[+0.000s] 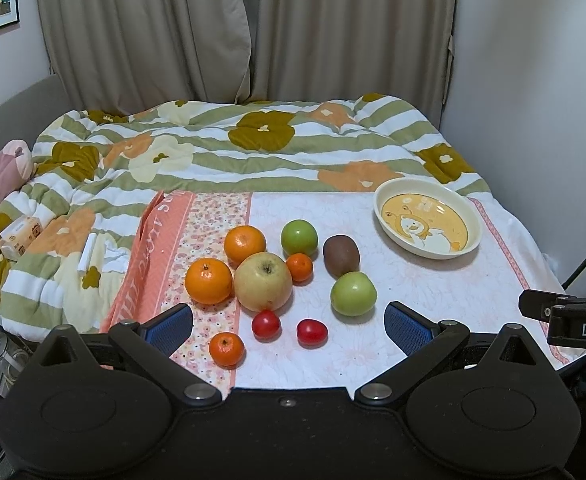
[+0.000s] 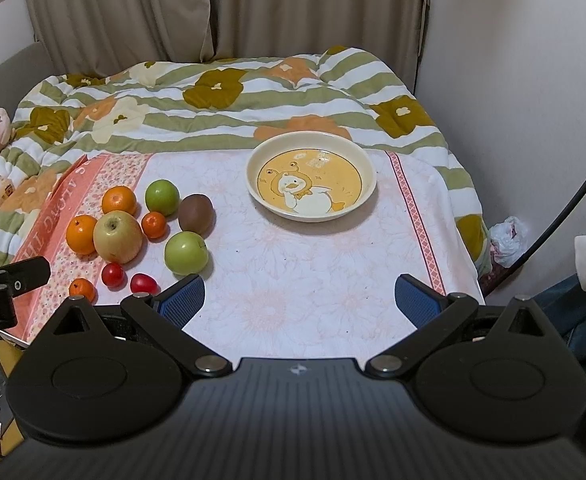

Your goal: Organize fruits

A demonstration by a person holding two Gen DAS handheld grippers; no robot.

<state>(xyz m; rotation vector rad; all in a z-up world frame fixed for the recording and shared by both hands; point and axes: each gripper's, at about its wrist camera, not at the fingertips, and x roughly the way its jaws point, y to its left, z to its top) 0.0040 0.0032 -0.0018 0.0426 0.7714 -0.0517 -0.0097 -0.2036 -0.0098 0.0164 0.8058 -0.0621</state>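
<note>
Several fruits lie in a cluster on a pink cloth (image 1: 413, 280): a big yellow apple (image 1: 263, 281), two oranges (image 1: 208, 281), two green apples (image 1: 353, 293), a kiwi (image 1: 341, 255), small mandarins (image 1: 226, 349) and two red tomatoes (image 1: 266, 324). An empty cream duck plate (image 1: 428, 224) sits at the far right. My left gripper (image 1: 289, 328) is open and empty, just short of the tomatoes. My right gripper (image 2: 299, 300) is open and empty over bare cloth; the plate (image 2: 311, 176) is ahead of it and the fruit cluster (image 2: 118, 236) to its left.
A flowered green-striped quilt (image 1: 233, 148) covers the bed behind the cloth. Curtains (image 1: 253, 28) hang at the back. A small box (image 1: 19, 236) lies on the quilt at left. A wall (image 2: 533, 80) stands close on the right.
</note>
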